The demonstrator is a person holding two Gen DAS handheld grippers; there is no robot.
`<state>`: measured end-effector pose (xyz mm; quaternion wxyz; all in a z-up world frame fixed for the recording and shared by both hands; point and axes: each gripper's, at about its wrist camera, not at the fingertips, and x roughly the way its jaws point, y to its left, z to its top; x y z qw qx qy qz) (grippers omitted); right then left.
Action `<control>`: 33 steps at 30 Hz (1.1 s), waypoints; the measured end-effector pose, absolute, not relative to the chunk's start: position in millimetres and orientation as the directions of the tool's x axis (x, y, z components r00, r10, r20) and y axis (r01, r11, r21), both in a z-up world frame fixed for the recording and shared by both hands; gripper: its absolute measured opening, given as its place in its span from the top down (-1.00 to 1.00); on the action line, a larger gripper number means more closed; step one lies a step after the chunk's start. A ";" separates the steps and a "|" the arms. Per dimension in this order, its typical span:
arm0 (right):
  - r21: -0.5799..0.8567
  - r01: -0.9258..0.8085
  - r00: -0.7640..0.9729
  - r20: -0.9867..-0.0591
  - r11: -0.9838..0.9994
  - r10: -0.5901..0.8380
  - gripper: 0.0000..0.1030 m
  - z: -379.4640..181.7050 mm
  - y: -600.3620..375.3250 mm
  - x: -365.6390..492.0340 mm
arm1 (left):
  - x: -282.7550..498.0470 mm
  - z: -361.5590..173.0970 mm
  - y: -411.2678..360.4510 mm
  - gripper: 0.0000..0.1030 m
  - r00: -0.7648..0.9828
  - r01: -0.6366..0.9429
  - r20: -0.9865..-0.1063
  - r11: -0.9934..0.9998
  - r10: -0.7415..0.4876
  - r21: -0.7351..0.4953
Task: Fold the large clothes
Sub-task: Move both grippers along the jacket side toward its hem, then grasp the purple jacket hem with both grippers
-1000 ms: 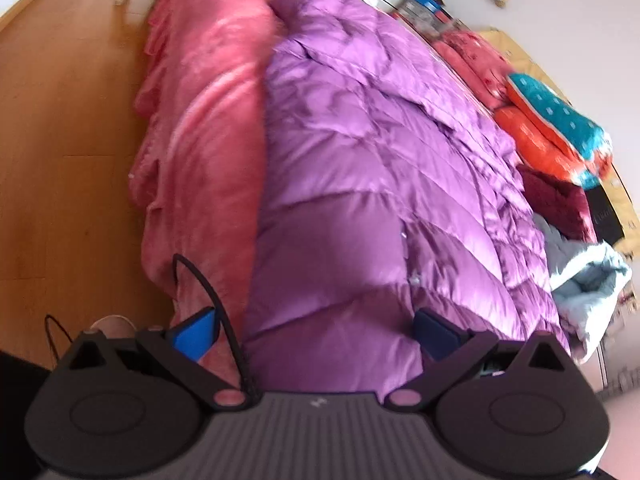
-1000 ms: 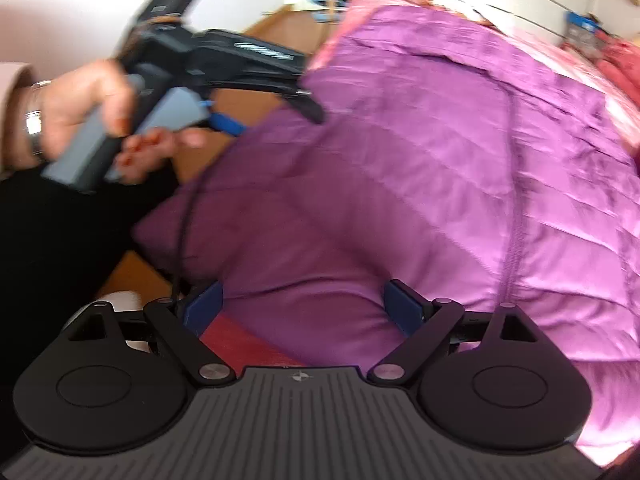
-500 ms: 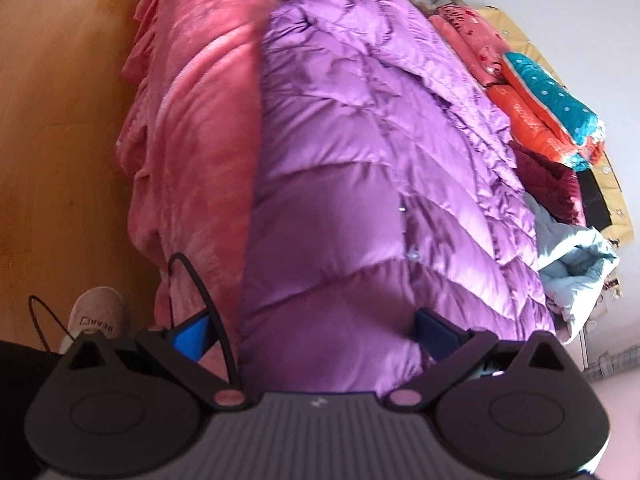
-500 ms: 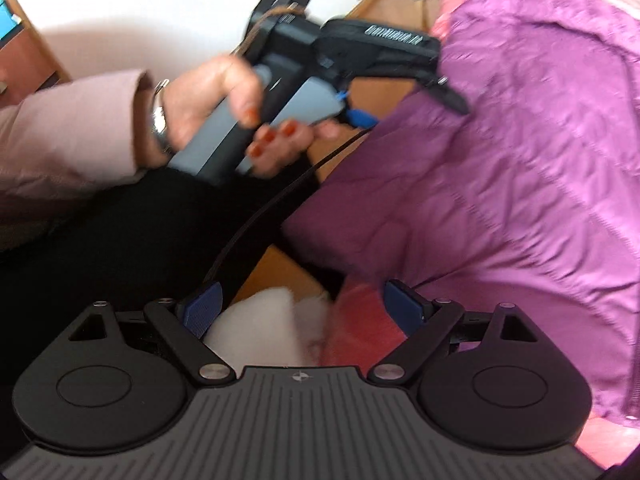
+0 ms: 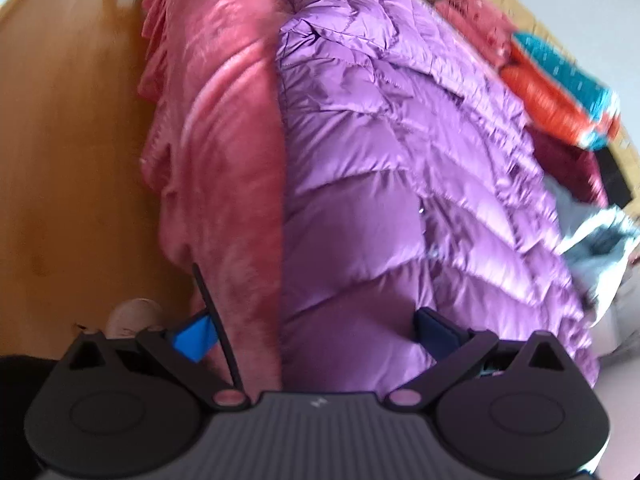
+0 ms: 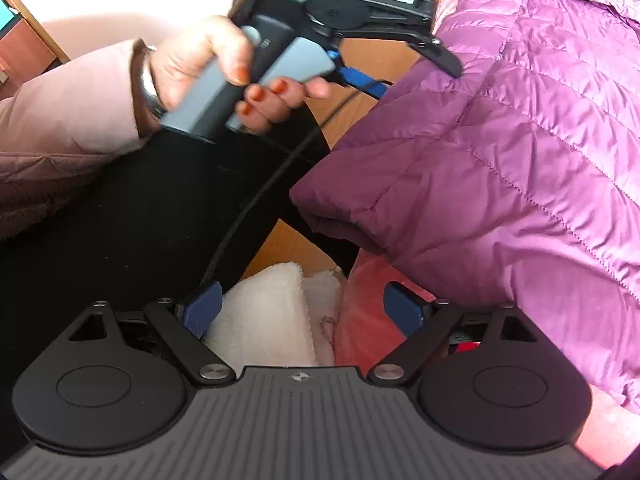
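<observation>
We see the purple coat lying along the pink blanket, filling the middle and right of the left wrist view, with the wooden floor down the left side. Compared with a second ago, this view has swung so that more floor and a pale shoe show at the lower left, and the picture has blurred. At the upper right sit folded orange and teal bedding and, below it, a pale blue garment. Our left gripper has its fingers spread wide, the coat's near end lying between them, though we cannot tell whether they touch it. In the right wrist view the coat's corner hangs at centre right; earlier it filled the frame, and now white fabric and black clothing take up the lower left. Our right gripper is also spread, holding nothing. At upper left our left hand grips its tool's handle, larger and nearer than before.
</observation>
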<state>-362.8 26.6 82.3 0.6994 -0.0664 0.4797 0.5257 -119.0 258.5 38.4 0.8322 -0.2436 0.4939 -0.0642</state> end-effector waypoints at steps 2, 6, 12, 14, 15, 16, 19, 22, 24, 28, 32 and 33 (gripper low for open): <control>0.419 -0.796 -0.016 -0.737 0.438 0.675 -1.00 82.4 24.1 -361.2 | -119.6 43.3 260.8 -0.99 0.468 -0.139 -0.820 0.889 -0.330 -0.436; 0.419 -0.797 -0.022 -0.740 0.436 0.672 -1.00 86.6 20.6 -358.2 | -120.8 53.5 268.3 -0.98 0.393 -0.128 -0.863 0.910 -0.318 -0.394; 0.423 -0.780 0.005 -0.733 0.462 0.680 -1.00 88.4 15.9 -349.7 | -135.7 72.9 277.4 -0.99 0.420 -0.101 -0.862 0.929 -0.285 -0.356; 0.425 -0.776 0.011 -0.730 0.466 0.683 -1.00 90.0 13.6 -348.2 | -136.7 72.2 275.5 -0.99 0.423 -0.095 -0.855 0.924 -0.299 -0.370; 0.425 -0.776 0.012 -0.729 0.466 0.685 -1.00 91.2 12.4 -347.9 | -136.7 70.8 274.0 -0.98 0.426 -0.091 -0.850 0.920 -0.311 -0.382; 0.422 -0.778 0.014 -0.729 0.466 0.684 -1.00 91.6 11.8 -347.7 | -136.6 68.7 271.1 -0.99 0.425 -0.087 -0.844 0.913 -0.327 -0.397; 0.414 -0.781 0.022 -0.730 0.468 0.683 -1.00 94.5 8.1 -347.3 | -132.6 53.9 259.4 -0.99 0.375 -0.091 -0.831 0.875 -0.412 -0.475; 0.411 -0.777 0.039 -0.723 0.476 0.689 -1.00 93.1 5.9 -346.0 | -133.6 32.1 252.1 -0.98 0.329 -0.133 -0.813 0.829 -0.481 -0.544; 0.415 -0.773 0.051 -0.714 0.480 0.699 -1.00 97.6 -0.6 -345.7 | -136.0 20.1 250.3 -0.98 0.308 -0.163 -0.794 0.793 -0.525 -0.587; 0.423 -0.762 0.075 -0.695 0.491 0.715 -1.00 100.4 -8.2 -342.5 | -143.2 8.0 253.1 -0.98 0.305 -0.237 -0.747 0.712 -0.591 -0.661; 0.423 -0.753 0.101 -0.682 0.503 0.724 -1.00 103.5 -16.0 -337.9 | -151.0 8.6 246.6 -0.87 0.293 -0.213 -0.717 0.688 -0.633 -0.694; 0.424 -0.750 0.109 -0.678 0.508 0.727 -1.00 104.0 -18.8 -336.5 | -151.8 11.2 245.1 -0.78 0.294 -0.200 -0.708 0.684 -0.642 -0.702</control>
